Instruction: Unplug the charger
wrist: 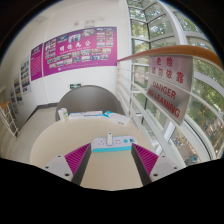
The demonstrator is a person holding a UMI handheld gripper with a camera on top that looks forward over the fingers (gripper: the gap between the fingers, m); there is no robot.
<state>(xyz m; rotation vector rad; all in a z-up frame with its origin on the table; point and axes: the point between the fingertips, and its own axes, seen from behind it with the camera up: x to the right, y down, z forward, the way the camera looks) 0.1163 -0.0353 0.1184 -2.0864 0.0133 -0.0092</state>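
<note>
A white power strip (122, 143) with a teal front edge lies on the beige table (110, 170), just ahead of my fingers. A small white charger (109, 137) stands plugged into its top, left of the middle. My gripper (111, 163) is open and empty, its pink pads (76, 157) spread wide on either side of the strip's near edge. The fingertips stop short of the strip and touch nothing. No cable is visible from the charger.
The table top curves away beyond the strip, with a small white object (63, 115) near its far left edge. A glass railing with a red "DANGER WARNING" sign (166, 88) stands to the right. Pink posters (75, 50) hang on the far wall.
</note>
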